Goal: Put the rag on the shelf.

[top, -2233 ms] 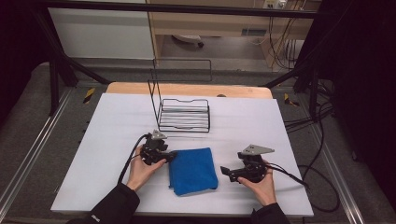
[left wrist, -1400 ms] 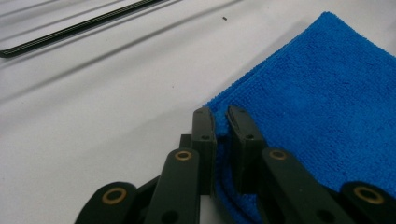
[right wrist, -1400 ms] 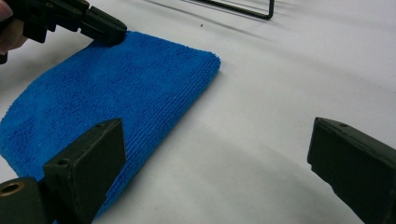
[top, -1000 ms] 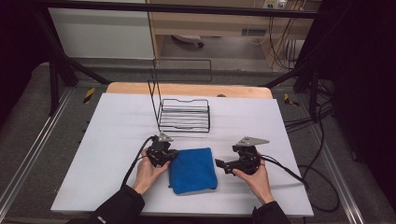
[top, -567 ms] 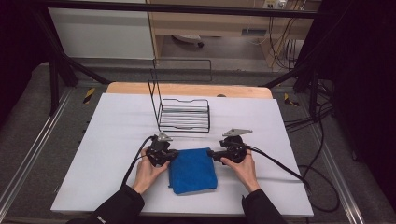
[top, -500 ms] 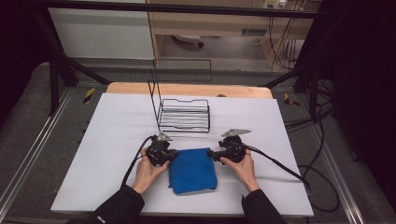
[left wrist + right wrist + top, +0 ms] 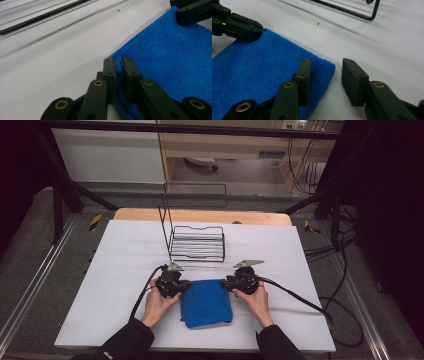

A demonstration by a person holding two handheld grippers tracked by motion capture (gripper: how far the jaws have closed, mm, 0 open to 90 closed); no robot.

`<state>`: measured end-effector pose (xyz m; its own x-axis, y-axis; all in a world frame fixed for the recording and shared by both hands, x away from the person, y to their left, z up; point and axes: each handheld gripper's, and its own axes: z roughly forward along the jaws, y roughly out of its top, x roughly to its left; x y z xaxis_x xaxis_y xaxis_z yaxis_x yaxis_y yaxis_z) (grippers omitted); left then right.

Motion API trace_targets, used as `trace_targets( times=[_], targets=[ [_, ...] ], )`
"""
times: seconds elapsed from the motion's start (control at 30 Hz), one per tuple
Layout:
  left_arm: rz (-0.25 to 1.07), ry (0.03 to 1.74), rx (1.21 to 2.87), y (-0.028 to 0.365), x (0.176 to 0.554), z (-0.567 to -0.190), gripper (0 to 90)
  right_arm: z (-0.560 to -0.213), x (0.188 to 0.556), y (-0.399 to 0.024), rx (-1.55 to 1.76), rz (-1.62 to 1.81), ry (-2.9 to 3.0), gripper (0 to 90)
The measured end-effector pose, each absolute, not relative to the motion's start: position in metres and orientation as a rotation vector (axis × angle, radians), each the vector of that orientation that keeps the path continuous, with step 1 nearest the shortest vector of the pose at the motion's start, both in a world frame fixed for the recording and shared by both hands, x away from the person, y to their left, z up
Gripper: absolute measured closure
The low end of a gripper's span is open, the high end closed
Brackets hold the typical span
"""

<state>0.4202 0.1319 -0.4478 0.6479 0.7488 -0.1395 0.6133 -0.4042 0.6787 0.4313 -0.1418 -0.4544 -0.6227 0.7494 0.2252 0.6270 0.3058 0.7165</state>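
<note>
A folded blue cloth (image 7: 206,303) lies flat on the white table (image 7: 115,265), near its front edge. My left gripper (image 7: 186,283) sits at the cloth's far left corner; in the left gripper view its jaws are shut on that corner of the blue cloth (image 7: 175,62). My right gripper (image 7: 226,282) is at the far right corner. In the right gripper view it (image 7: 325,75) stands open, with the cloth's corner (image 7: 322,66) between its jaws and the table under it. The left gripper (image 7: 249,31) also appears across the blue cloth (image 7: 262,65).
A black wire rack (image 7: 196,242) stands on the table just behind the cloth, with a tall upright wire (image 7: 163,227) at its left. Cables (image 7: 300,295) trail from both grippers. A wooden strip (image 7: 200,215) runs along the table's far edge.
My right gripper moved left from open table to the cloth's far right corner. The left gripper shifted slightly and stays on the far left corner.
</note>
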Motion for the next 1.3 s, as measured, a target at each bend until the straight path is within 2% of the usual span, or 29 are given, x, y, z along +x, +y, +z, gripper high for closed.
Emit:
trace_targets(
  times=[0.2,0.4,0.77,1.3],
  targets=[
    [0.221,1.058,2.129,0.134,0.421,-0.449,81.6,-0.453,0.429,-0.136,1.298,1.191,2.451,77.3],
    [0.188,1.06,2.109,0.137,0.423,-0.45,81.7,-0.453,0.43,-0.136,1.344,1.207,2.452,84.3],
    [0.203,1.055,2.068,0.141,0.42,-0.442,82.9,-0.442,0.426,-0.14,1.341,1.274,2.429,85.6],
    [0.25,0.978,1.943,0.151,0.409,-0.406,83.0,-0.411,0.414,-0.152,1.262,1.469,2.329,85.7]
  ],
)
